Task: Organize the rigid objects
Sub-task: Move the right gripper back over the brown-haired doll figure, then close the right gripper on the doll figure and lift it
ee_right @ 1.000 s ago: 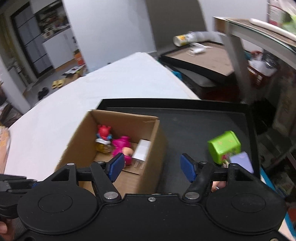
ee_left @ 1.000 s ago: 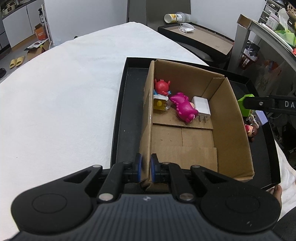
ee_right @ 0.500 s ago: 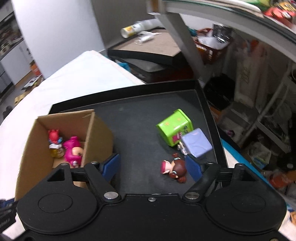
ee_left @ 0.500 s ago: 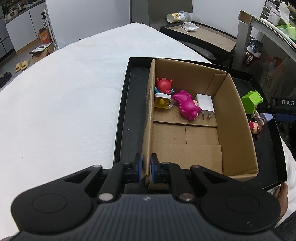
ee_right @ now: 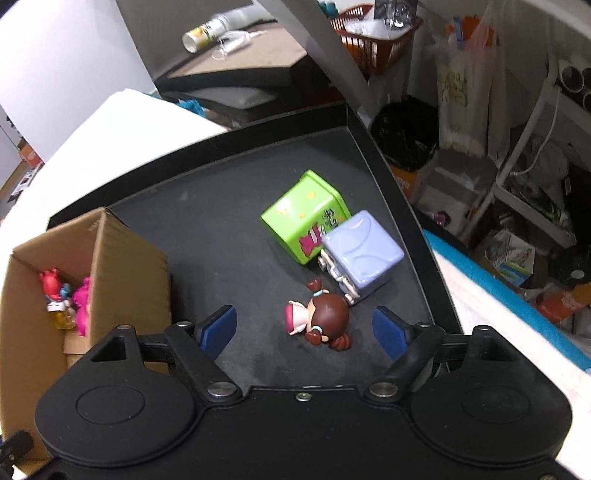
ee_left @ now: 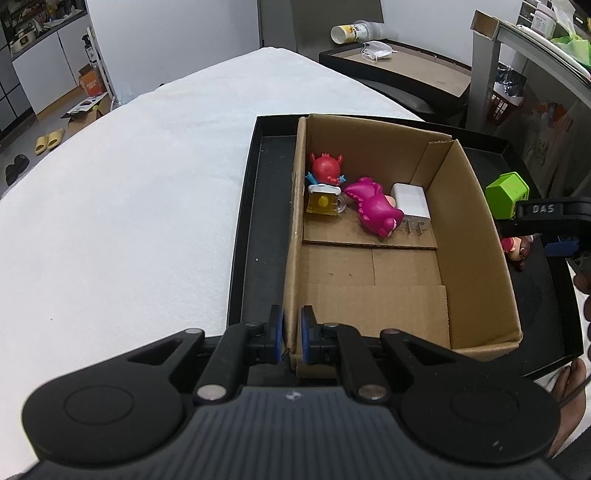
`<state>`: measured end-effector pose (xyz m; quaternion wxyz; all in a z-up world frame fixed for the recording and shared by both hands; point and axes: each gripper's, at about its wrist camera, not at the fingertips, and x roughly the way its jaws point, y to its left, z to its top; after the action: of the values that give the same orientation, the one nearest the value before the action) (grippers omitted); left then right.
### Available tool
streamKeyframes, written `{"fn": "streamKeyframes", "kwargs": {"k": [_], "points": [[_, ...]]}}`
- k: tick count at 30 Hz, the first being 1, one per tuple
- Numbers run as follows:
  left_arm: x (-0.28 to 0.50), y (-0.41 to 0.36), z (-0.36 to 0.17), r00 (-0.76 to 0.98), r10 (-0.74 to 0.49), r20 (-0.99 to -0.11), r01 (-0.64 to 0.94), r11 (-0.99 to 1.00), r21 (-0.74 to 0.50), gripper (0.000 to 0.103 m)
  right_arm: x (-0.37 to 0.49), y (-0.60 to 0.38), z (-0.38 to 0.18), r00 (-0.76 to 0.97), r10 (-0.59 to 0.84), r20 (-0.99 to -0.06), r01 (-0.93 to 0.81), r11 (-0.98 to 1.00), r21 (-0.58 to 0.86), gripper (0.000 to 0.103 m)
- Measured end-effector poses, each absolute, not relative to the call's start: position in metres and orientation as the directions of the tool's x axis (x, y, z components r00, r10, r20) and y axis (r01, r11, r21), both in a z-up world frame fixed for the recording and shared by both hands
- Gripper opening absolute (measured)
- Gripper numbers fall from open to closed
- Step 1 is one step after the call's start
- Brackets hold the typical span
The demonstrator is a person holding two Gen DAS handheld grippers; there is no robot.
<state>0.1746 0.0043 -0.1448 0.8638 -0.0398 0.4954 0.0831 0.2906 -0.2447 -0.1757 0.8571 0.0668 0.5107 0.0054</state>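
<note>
My left gripper [ee_left: 292, 334] is shut on the near corner wall of the cardboard box [ee_left: 476, 236], which stands in a black tray [ee_left: 255, 221]. In the box lie a red figure [ee_left: 325, 167], a yellow mug toy [ee_left: 325, 199], a magenta dinosaur [ee_left: 376, 210] and a white charger [ee_left: 410, 202]. My right gripper [ee_right: 306, 329] is open, just above a brown-haired doll [ee_right: 319, 319] lying on the tray [ee_right: 221, 221]. Beyond the doll lie a green cube [ee_right: 304, 215] and a lilac block [ee_right: 364, 253]. The box also shows in the right wrist view [ee_right: 122, 266].
The tray sits on a white cloth-covered table [ee_left: 129, 203]. A metal shelf leg [ee_right: 325, 51] and cluttered shelving stand beyond the tray's far right edge. A side table with a cup [ee_left: 351, 32] and a mask stands at the back.
My right gripper has swung right, away from the box, and come down over the doll, which now lies between its fingers. My left gripper keeps its hold on the box.
</note>
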Motion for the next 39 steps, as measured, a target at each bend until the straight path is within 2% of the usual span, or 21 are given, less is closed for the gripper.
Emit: {"fn": "streamKeyframes", "kwargs": {"k": [12, 15, 16, 17, 21, 39], "points": [[0.176, 0.003, -0.145, 0.488, 0.112, -0.866, -0.185, 0.982, 0.023, 0.009, 0.305, -0.237, -0.203, 0.430, 0.039, -0.902, 0.056, 0.996, 0.069, 0.077], [0.177, 0.003, -0.145, 0.487, 0.112, -0.866, -0.185, 0.982, 0.023, 0.009, 0.305, -0.234, -0.207, 0.425, 0.048, -0.904, 0.037, 0.997, 0.070, 0.060], [0.177, 0.004, -0.146, 0.486, 0.112, -0.867, -0.185, 0.982, 0.023, 0.009, 0.303, -0.234, -0.206, 0.435, 0.040, -0.900, 0.035, 0.998, 0.061, 0.048], [0.177, 0.004, -0.146, 0.487, 0.111, -0.866, -0.185, 0.983, 0.022, 0.009, 0.303, -0.234, -0.205, 0.443, 0.033, -0.896, 0.029, 0.998, 0.051, 0.044], [0.177, 0.004, -0.147, 0.487, 0.109, -0.867, -0.184, 0.983, 0.021, 0.009, 0.302, -0.236, -0.203, 0.441, 0.092, -0.893, 0.021, 0.993, 0.113, 0.043], [0.179, 0.005, -0.146, 0.480, 0.104, -0.871, -0.183, 0.983, 0.017, 0.009, 0.275, -0.223, -0.145, 0.544, 0.221, -0.809, -0.128, 0.975, 0.180, 0.043]]}}
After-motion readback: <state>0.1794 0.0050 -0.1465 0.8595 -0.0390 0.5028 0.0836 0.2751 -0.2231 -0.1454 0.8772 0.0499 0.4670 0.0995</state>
